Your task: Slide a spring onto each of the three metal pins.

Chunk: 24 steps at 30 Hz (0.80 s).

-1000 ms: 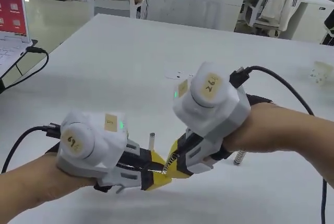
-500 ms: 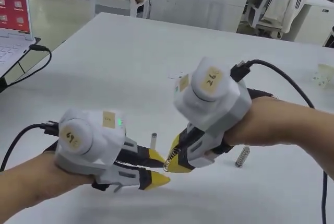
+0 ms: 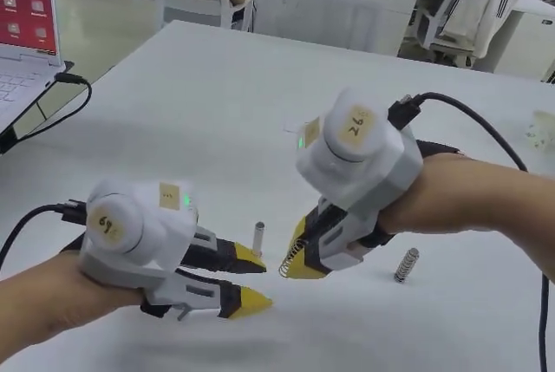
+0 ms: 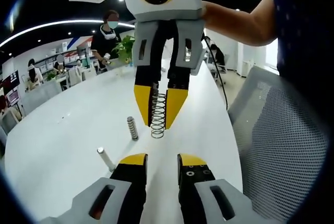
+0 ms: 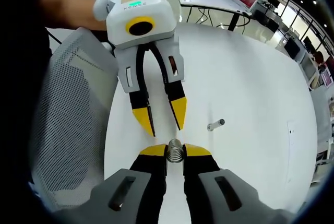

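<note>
My right gripper (image 3: 301, 265) is shut on a small coil spring (image 3: 289, 259), which hangs just above the white table (image 3: 173, 112). The spring (image 5: 175, 151) sits pinched between its yellow tips (image 5: 175, 152). Facing it from the left, my left gripper (image 3: 253, 281) is open with nothing between its jaws. The left gripper view looks past its own jaws (image 4: 163, 160) at the right gripper (image 4: 159, 101) and the held spring (image 4: 158, 114). One metal pin (image 3: 258, 238) stands upright just behind the two grippers' tips. A second spring (image 3: 406, 265) stands on the table to the right.
A laptop (image 3: 26, 8) and its cable (image 3: 52, 116) lie at the table's left edge. Chairs (image 3: 329, 16) stand along the far side. Small pale items (image 3: 542, 133) rest at the far right. A black cable (image 3: 486, 142) trails from the right gripper.
The left gripper's jaws have spread apart and it has drawn back to the left. The right gripper has risen slightly, still holding the spring.
</note>
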Tool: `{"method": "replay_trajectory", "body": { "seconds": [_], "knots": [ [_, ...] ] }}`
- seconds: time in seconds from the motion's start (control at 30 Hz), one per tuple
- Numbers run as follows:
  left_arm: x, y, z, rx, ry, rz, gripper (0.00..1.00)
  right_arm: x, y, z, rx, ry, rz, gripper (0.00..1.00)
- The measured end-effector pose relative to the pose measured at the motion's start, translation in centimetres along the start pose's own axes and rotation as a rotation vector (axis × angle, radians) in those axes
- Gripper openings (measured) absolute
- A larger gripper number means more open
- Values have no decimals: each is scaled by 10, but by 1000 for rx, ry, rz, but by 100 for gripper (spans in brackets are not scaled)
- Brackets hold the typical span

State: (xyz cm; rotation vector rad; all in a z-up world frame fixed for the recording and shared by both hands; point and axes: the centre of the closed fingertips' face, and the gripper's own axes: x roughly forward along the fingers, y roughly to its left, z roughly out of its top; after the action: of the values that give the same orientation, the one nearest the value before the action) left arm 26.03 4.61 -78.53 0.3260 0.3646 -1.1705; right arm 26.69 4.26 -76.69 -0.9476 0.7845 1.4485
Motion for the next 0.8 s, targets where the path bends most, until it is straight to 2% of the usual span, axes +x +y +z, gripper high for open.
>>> {"method": "replay_trajectory", "body": {
  "seconds": [0.37, 0.57, 0.8],
  "knots": [
    [-5, 4, -10, -24, 3, 26, 23, -1, -10, 3, -13, 26, -1, 9],
    [-7, 6, -19, -57, 14, 41, 28, -4, -18, 9, -22, 27, -12, 9],
    [-10, 9, -22, -93, 4, 65, 36, -1, -23, 12, -26, 33, -13, 9]
  ]
}}
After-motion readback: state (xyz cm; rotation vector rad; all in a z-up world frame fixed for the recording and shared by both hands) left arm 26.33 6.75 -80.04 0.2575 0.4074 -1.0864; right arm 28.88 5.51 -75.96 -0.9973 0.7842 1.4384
